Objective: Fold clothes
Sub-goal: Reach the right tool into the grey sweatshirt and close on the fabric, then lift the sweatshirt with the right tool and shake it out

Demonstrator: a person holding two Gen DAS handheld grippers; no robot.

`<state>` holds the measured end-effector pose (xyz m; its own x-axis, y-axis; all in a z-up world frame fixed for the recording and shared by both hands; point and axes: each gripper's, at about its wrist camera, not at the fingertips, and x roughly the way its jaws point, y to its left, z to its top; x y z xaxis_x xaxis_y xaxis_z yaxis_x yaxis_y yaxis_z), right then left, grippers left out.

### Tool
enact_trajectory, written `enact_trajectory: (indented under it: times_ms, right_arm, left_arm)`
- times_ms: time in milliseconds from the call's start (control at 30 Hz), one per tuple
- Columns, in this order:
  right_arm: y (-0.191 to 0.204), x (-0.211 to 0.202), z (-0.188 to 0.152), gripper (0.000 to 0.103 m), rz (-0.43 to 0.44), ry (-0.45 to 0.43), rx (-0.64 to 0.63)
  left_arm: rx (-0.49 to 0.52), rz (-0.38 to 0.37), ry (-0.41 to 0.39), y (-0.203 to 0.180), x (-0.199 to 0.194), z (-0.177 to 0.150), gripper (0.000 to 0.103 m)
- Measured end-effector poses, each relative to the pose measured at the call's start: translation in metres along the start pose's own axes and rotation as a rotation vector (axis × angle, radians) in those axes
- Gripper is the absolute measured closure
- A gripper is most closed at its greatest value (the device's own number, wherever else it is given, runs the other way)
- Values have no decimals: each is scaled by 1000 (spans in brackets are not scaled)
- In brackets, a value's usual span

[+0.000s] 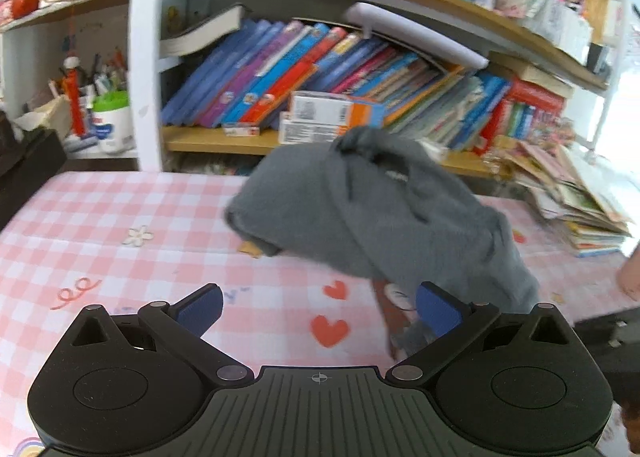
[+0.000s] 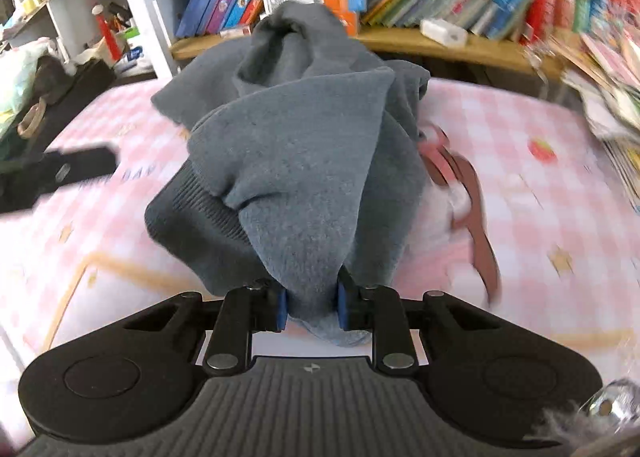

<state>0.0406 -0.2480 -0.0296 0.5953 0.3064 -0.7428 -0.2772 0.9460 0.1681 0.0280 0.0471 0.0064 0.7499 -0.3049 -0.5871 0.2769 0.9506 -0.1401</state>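
Note:
A grey fleece garment [image 1: 384, 209] lies bunched up on the pink checked tablecloth [image 1: 120, 217], right of centre in the left wrist view. My left gripper [image 1: 318, 309] is open and empty, its fingers low over the cloth, with the right fingertip [image 1: 438, 311] beside the garment's near edge. In the right wrist view my right gripper [image 2: 311, 307] is shut on a fold of the grey garment [image 2: 300, 161], which rises in a heap in front of it. A printed brown and white patch [image 2: 460, 193] shows at the garment's right side.
A bookshelf [image 1: 320, 69] full of books stands behind the table. A leaning stack of books and papers [image 1: 580, 209] sits at the table's right edge. A dark object [image 2: 60, 173], blurred, lies at the left in the right wrist view.

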Motion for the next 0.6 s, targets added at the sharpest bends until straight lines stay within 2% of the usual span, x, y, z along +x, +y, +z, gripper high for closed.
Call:
enact_trajectory:
  times_ms: [300,400,500,600]
  right_arm:
    - [-21,-76,-45,83,52,-1,152]
    - [-21,-90,-33,84,131,-46,217]
    - [-20,-97,-6,84,242,-107,301]
    - [-10,-88,22,84,317,-115,303]
  left_arm:
    - [34,-110,42,-19,0,-6,0]
    - [15,-100,53,-17,-1,-7,0]
    - [-3,-110,53,-11,-7,-9,0]
    - [0,-113,48,-2,-15,-14,0]
